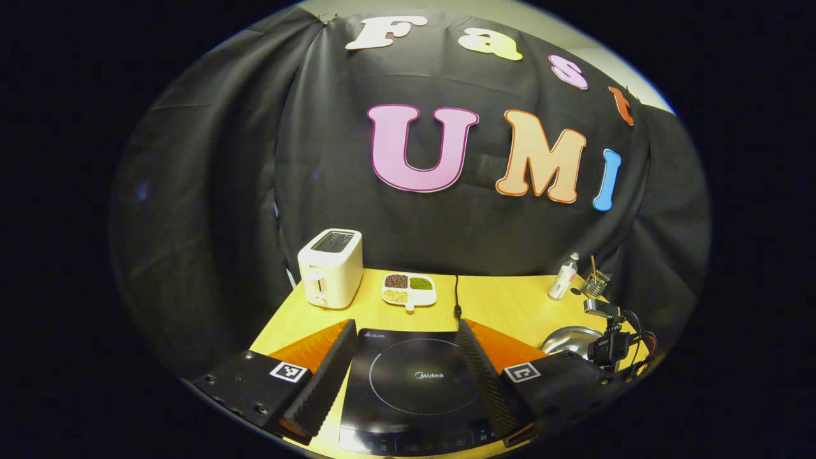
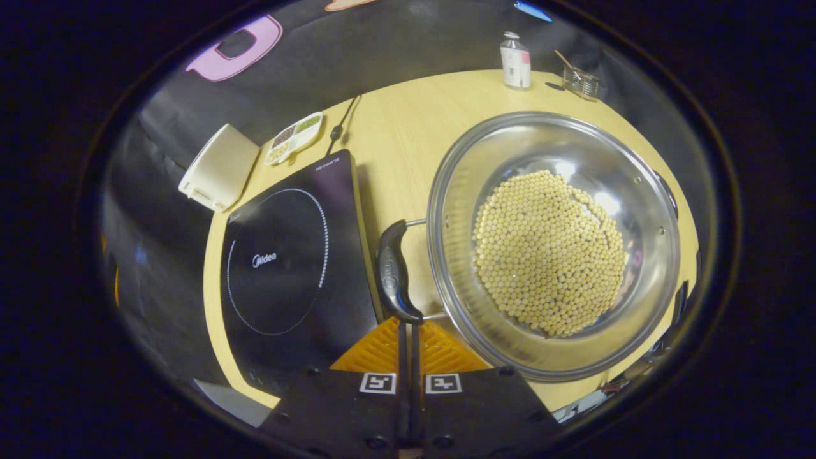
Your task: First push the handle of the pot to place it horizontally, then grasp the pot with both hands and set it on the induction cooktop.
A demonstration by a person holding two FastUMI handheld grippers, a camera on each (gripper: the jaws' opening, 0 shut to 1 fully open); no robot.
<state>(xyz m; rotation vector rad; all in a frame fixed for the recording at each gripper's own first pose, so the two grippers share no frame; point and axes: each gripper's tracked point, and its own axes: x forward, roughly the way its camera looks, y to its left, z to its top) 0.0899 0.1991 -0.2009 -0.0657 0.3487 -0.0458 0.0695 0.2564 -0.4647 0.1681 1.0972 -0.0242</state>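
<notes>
1. Pot of yellow beans sat on the tabletop, just right of the induction cooktop; its black handle lay between them.
2. Right tongs were closed, empty, tips at the handle's near end.
3. Left tongs hung wide open, empty, straddling the cooktop; the pot's rim showed off to their right.

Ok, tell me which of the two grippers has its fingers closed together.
The right gripper: its fingers meet just below the pot handle. The left gripper is spread wide over the induction cooktop.
</notes>
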